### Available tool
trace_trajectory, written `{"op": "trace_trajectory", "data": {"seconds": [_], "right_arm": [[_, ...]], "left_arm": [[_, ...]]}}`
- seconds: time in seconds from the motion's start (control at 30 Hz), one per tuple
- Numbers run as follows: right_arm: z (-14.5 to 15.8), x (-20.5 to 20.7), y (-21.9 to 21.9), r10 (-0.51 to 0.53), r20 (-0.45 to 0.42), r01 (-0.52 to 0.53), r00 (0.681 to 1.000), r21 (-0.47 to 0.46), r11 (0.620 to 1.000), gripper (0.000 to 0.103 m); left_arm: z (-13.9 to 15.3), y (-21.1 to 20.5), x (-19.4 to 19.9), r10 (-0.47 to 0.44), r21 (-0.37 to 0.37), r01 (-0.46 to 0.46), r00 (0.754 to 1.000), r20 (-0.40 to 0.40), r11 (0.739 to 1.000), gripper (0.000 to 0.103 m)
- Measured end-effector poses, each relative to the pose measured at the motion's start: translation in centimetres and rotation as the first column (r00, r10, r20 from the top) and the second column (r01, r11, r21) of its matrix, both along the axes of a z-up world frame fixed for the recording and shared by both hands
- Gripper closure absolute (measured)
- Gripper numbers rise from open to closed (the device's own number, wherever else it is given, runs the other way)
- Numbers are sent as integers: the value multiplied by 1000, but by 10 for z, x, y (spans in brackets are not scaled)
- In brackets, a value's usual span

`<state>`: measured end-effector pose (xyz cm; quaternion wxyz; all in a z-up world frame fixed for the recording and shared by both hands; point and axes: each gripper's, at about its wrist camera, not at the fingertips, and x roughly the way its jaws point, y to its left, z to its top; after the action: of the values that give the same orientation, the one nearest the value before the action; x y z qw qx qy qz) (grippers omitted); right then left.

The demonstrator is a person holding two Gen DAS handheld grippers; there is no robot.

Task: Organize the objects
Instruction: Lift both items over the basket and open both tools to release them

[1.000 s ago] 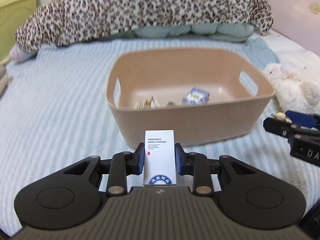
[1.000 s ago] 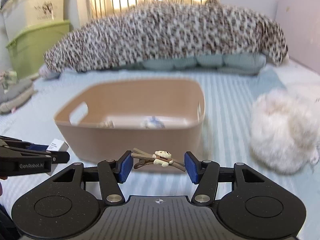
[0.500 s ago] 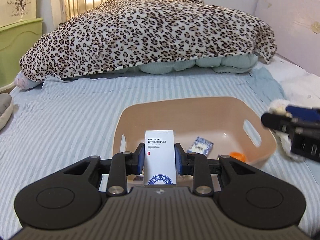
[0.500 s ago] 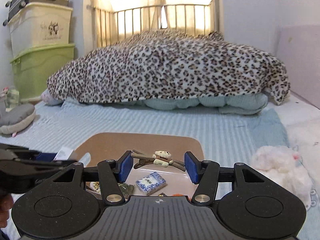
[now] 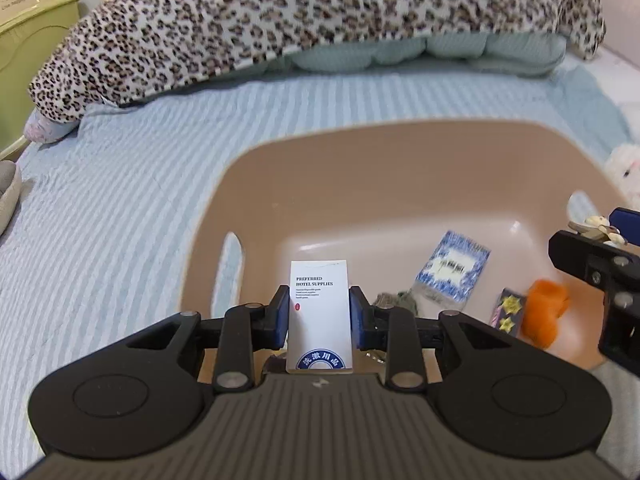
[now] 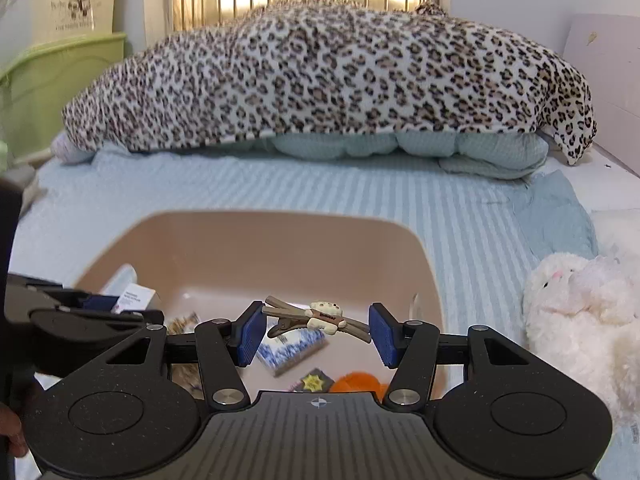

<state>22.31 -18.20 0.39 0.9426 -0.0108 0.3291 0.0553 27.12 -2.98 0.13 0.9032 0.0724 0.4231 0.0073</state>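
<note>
Left gripper (image 5: 319, 314): jaws closed on a white hotel-supplies box (image 5: 320, 312), held upright above the near left part of the tan bin (image 5: 360, 152), which sits on the striped blue bedspread (image 5: 120, 200). Right gripper (image 6: 317, 332): jaws partly closed, pinching a bear hair clip (image 6: 316, 316) end to end above the bin's right half. On the bin floor: blue-white packet (image 5: 452, 266), orange pom (image 5: 546, 316), star-printed item (image 5: 507, 312); white plush toy (image 6: 580, 312) lies beside the bin's right wall.

The left claw (image 5: 319, 312) hangs over the bin's (image 5: 400, 184) near-left part, its pads clamping an upright white box (image 5: 320, 312). The right claw (image 6: 316, 330) hovers over the bin's near-right part, pinching a bear hair clip (image 6: 320, 316) crosswise.
</note>
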Motion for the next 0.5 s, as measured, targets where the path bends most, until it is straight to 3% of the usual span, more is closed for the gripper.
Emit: {"op": "trace_trajectory", "data": {"seconds": [0.27, 0.37, 0.5], "right_arm": [[-27, 11, 7, 8, -95, -13, 995, -56, 998, 49], [-25, 10, 10, 3, -113, -12, 994, -78, 997, 41], [-15, 1, 7, -2, -104, -4, 995, -59, 998, 27]], "left_arm": [[-17, 1, 7, 2, 6, -2, 996, -86, 1000, 70], [-13, 1, 3, -1, -5, 1, 995, -98, 1000, 69], [6, 0, -8, -6, -13, 5, 998, -60, 1000, 31]]}}
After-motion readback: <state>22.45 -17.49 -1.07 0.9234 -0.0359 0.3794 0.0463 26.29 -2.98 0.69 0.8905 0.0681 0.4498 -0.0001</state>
